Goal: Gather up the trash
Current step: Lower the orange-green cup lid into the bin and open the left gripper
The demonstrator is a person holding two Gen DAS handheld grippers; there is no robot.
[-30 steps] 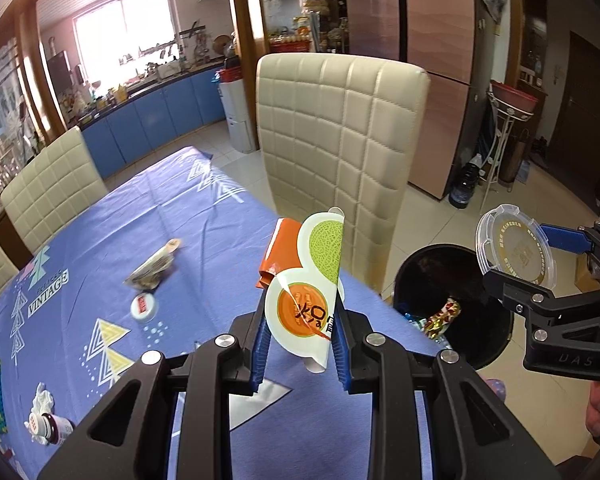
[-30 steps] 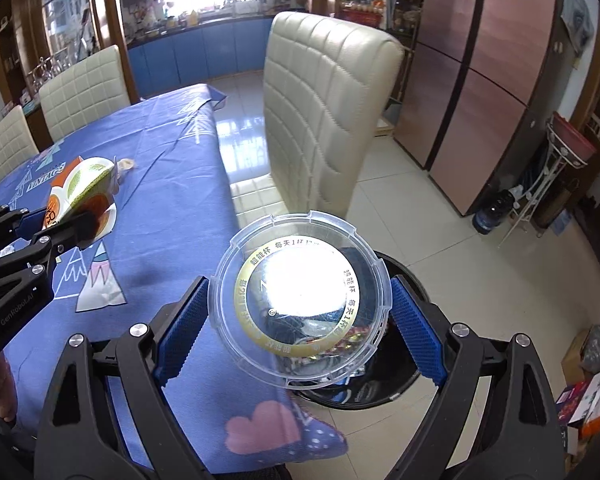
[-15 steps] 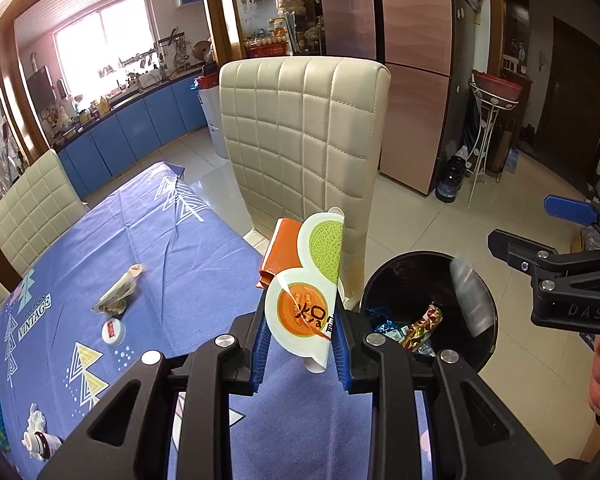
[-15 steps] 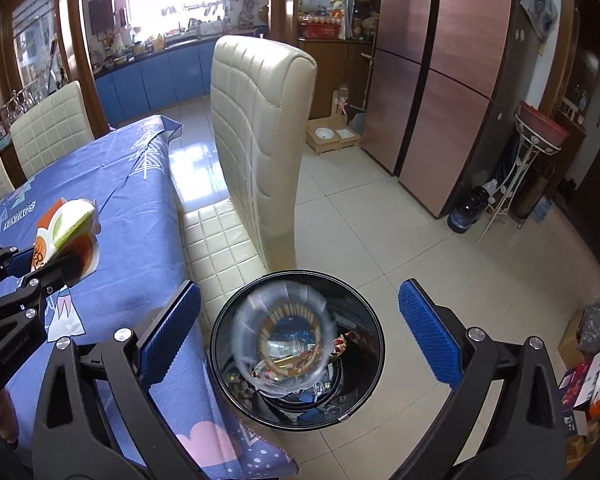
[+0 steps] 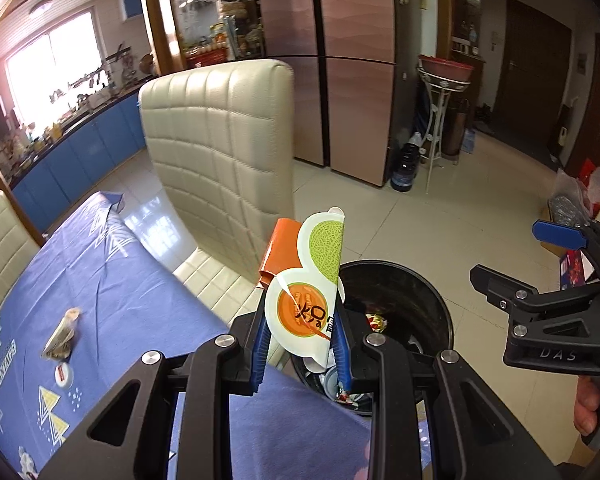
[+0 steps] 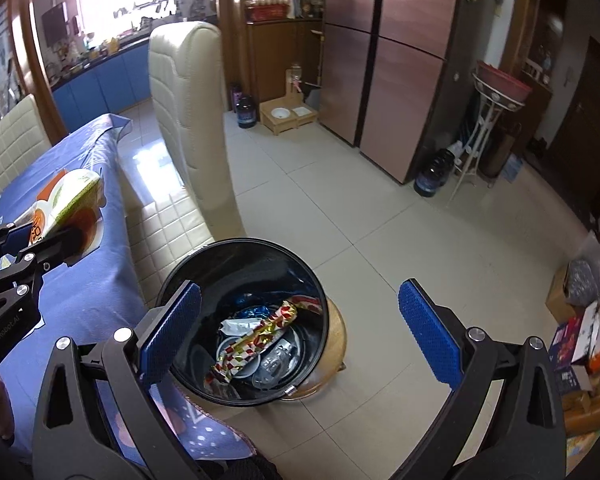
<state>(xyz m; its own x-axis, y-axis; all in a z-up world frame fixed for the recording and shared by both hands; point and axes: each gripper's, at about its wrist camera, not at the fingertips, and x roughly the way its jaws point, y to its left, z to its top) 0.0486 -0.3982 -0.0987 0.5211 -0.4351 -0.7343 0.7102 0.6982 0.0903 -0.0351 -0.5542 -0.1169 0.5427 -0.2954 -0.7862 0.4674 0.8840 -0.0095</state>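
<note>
My left gripper (image 5: 300, 344) is shut on a folded orange, white and green melon wrapper (image 5: 312, 284), held upright at the table's edge beside the black trash bin (image 5: 428, 304). In the right wrist view the wrapper (image 6: 66, 200) shows at the left, over the blue tablecloth. My right gripper (image 6: 300, 332) is open and empty above the bin (image 6: 244, 248), which holds a clear lid (image 6: 276, 360), a red and gold wrapper (image 6: 256, 336) and other trash. A crumpled wrapper (image 5: 62, 334) and a small white cap (image 5: 63, 374) lie on the table.
A cream padded chair (image 5: 224, 152) stands at the table (image 5: 112, 280), right behind the bin. Tiled floor (image 6: 380, 208) spreads to the right. Boxes and bags (image 6: 588, 320) sit at the far right. A plant stand (image 6: 484, 120) and bottles are by the copper cabinets.
My right gripper opened and dropped the clear plastic lid into the bin, then moved over it. My left gripper carried the melon wrapper to the right, towards the bin.
</note>
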